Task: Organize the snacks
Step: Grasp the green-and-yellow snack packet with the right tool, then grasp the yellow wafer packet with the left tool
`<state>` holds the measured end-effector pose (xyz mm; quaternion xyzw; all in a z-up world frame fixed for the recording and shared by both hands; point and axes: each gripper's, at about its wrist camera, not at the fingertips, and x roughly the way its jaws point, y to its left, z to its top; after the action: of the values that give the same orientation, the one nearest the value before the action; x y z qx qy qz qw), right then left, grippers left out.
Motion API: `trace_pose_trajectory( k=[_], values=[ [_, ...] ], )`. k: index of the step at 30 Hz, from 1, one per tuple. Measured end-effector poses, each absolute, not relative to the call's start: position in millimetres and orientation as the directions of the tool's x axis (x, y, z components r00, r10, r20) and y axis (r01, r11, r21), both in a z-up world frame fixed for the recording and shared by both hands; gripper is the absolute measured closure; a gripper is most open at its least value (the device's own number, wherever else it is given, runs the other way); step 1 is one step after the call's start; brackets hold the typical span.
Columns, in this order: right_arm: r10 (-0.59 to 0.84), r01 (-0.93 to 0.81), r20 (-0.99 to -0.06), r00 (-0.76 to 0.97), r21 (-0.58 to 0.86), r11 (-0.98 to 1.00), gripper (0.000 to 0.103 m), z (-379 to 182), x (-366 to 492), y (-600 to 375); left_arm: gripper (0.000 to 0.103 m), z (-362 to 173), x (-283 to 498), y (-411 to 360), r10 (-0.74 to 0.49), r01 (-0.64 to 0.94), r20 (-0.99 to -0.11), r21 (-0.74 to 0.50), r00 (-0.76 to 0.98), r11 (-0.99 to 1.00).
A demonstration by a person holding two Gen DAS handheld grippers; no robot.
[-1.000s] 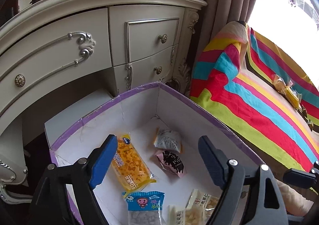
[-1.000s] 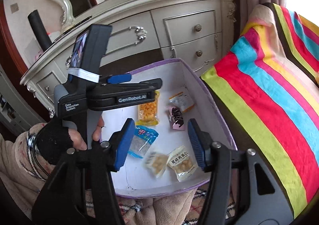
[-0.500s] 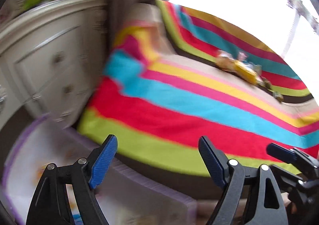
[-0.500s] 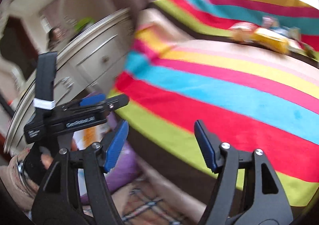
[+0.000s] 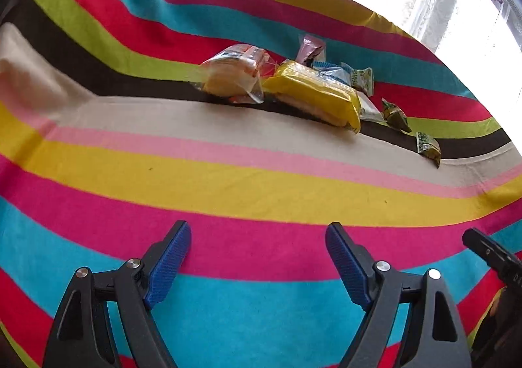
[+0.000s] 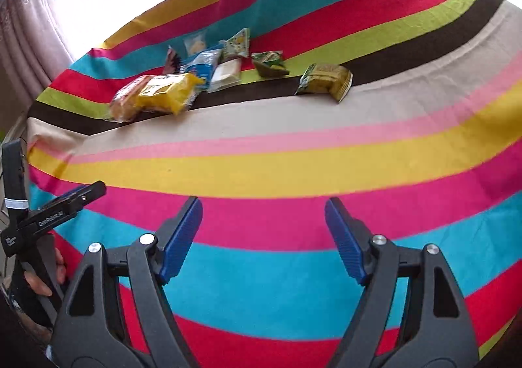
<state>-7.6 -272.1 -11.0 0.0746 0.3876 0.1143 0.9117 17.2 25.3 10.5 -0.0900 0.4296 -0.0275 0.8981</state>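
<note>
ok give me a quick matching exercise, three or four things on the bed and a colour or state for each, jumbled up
Things:
1. big snack bar pack
2. clear bag of biscuits
3. left gripper
4. curtain

Colour or state:
A. see-through, with orange print
B. open, nothing between its fingers
C. yellow
D. dusty pink, at the window

Pairs: 1-C, 2-A, 3-B, 4-D

The left gripper [image 5: 257, 257] points downward, its blue fingers [image 5: 168, 265] spread wide with nothing between them. The right gripper [image 6: 262, 234] tilts down likewise, its jaws having just been opening, empty.
</note>
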Motion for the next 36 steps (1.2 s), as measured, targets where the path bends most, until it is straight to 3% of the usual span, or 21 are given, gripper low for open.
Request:
trace_pose_trajectory(
  k=[7,14,17,19,21,26,33,35,36],
  values=[
    [0.323,-0.318,-0.666,0.673,0.133,0.939,0.019,4.5,88.4,-302.0,0.0,5.2,30.0,13.0,-0.088,0.004,-0.78,-0.109,0.619,0.994],
    [0.381,-0.397,-0.704,0.6,0.152,0.905,0.018,0.7,165.2,-304.4,0.0,1.4,35.5,9.0,-0.069,0.009,-0.789,-0.08,0.61,0.997],
    [0.396,-0.456,-0.743,0.539,0.139,0.879,0.018,-13.8,163.9,-304.4,0.0,0.8,36.8,6.6,-0.053,0.012,-0.795,-0.057,0.604,0.998],
    [0.442,-0.506,-0.728,0.523,0.152,0.849,0.03,-14.3,146.7,-306.6,0.0,1.3,36.4,5.8,-0.041,0.013,-0.799,-0.041,0.6,0.999],
    [0.499,-0.553,-0.716,0.489,0.188,0.812,0.036,-14.2,126.0,-307.8,0.0,1.3,37.4,5.6,-0.035,0.013,-0.8,-0.035,0.599,0.999],
    [0.452,-0.557,-0.724,0.521,0.113,0.823,0.036,-14.2,96.6,-299.6,0.0,2.0,39.3,6.0,-0.032,0.01,-0.8,-0.033,0.599,0.999],
    [0.375,-0.417,-0.737,0.562,0.139,0.898,0.034,-14.8,116.4,-291.3,0.0,2.8,39.4,6.0,-0.028,0.004,-0.805,-0.031,0.592,1.0],
    [0.272,-0.377,-0.751,0.601,0.034,0.926,0.065,-15.4,111.9,-285.8,0.0,3.8,45.6,6.0,-0.009,-0.034,-0.824,-0.034,0.566,0.999],
    [0.241,-0.37,-0.753,0.612,-0.002,0.929,0.066,-14.5,106.4,-283.0,0.0,5.2,51.6,4.6,0.005,-0.068,-0.839,-0.039,0.545,0.997]
  ],
)
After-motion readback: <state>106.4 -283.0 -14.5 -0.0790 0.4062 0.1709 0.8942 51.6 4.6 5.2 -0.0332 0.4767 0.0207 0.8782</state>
